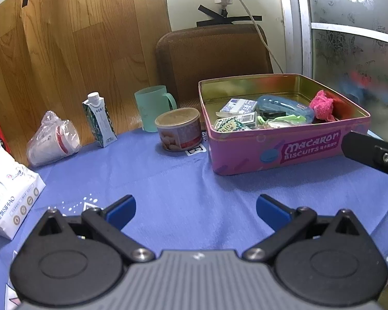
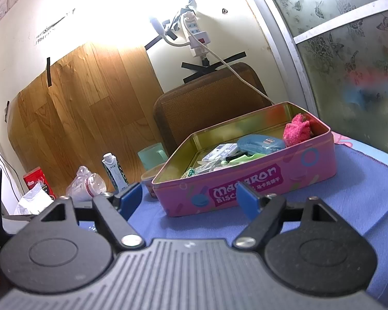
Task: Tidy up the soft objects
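Both grippers hover low over the tabletop's near edge, the left gripper [image 1: 195,210] and the right gripper [image 2: 190,199] each with jaws spread wide, gripping nothing.

Left wrist view: looks from above down over the blue-clothed bench [image 1: 183,180], facing the wood-panelled wall; pink biscuit tin [image 1: 284,149] at mid-right, near.
Right wrist view: sits lower, almost level, close to the same tin [image 2: 245,180] at frame centre.
Shared: tin, green mug [image 1: 152,107], milk carton [image 2: 113,171], wall socket strip [image 2: 196,38].
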### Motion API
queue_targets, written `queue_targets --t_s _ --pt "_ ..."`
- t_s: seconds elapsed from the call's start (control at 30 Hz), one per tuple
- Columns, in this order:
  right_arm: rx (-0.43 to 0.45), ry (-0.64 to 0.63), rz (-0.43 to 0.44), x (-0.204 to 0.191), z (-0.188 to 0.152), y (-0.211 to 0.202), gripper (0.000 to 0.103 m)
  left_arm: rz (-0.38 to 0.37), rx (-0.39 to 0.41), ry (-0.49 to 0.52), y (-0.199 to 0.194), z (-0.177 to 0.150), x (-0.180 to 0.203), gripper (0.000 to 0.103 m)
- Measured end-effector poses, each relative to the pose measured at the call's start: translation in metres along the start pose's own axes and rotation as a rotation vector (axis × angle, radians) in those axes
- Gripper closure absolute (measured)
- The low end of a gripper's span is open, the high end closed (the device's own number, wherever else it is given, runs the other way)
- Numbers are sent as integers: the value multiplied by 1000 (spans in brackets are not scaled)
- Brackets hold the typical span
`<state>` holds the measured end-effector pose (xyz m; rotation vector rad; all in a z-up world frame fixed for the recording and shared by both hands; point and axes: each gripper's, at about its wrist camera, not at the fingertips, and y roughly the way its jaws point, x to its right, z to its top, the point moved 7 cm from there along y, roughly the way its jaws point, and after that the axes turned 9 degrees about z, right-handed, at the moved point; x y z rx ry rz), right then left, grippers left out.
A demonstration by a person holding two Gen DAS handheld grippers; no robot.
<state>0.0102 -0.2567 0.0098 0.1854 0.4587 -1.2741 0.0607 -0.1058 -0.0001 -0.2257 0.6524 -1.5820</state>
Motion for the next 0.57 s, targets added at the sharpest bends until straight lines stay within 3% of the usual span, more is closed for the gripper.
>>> queue_targets --t_s 0.3,0.57 --pt "-2 -2 -1 0 -2 1 20 -25 -15 1 1 -3 4 0" --pt "-8 -3 -6 1 -4 2 19 -61 43 26 -7 0 9 0"
